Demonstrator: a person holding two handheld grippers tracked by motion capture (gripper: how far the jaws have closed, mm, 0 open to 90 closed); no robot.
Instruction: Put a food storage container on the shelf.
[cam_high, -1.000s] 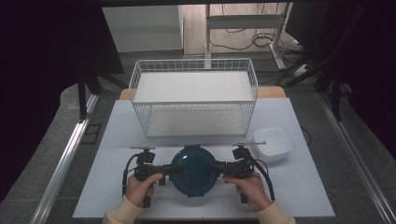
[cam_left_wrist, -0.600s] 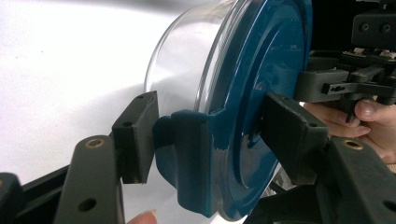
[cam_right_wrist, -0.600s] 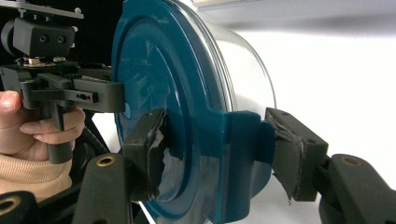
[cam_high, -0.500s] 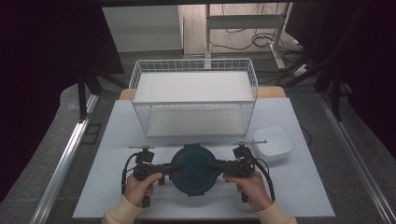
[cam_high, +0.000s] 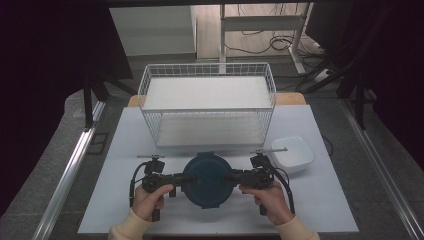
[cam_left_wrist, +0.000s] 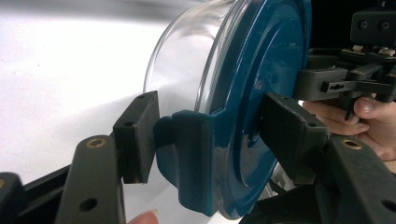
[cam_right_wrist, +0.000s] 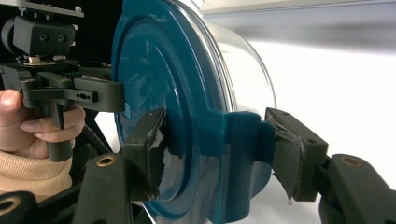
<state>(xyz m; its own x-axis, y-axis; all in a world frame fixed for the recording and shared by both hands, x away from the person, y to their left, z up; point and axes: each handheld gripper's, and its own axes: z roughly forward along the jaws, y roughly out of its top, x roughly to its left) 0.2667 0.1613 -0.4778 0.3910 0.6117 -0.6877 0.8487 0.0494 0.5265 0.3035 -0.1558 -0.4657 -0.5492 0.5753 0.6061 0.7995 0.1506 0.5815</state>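
In the high view your left gripper (cam_high: 176, 178) and your right gripper (cam_high: 239, 177) meet from opposite sides on the round glass container (cam_high: 207, 180) with its dark teal lid, low in the centre of the frame on the white table (cam_high: 320, 200); your left hand (cam_high: 148, 199) sits at lower left of it and your right hand (cam_high: 268, 197) at lower right.

In the left gripper view the container (cam_left_wrist: 196, 74) is seen edge-on, lid (cam_left_wrist: 261, 79) to the right, clear glass to the left; the gripper's (cam_left_wrist: 219, 135) two pads close over the lid's side latch (cam_left_wrist: 187, 154), one pad on the latch tab, the other against the lid's top face; so it is clamped on the container's rim.

In the right gripper view the mirror case holds; your right gripper (cam_right_wrist: 224, 149) pinches the opposite latch (cam_right_wrist: 243, 140), worn pads pressed to lid (cam_right_wrist: 154, 70) and tab.

Above the container in the high view stands the white wire basket (cam_high: 207, 102), upper centre; the white bowl (cam_high: 292, 155) lies at right of centre, just beside the right gripper.
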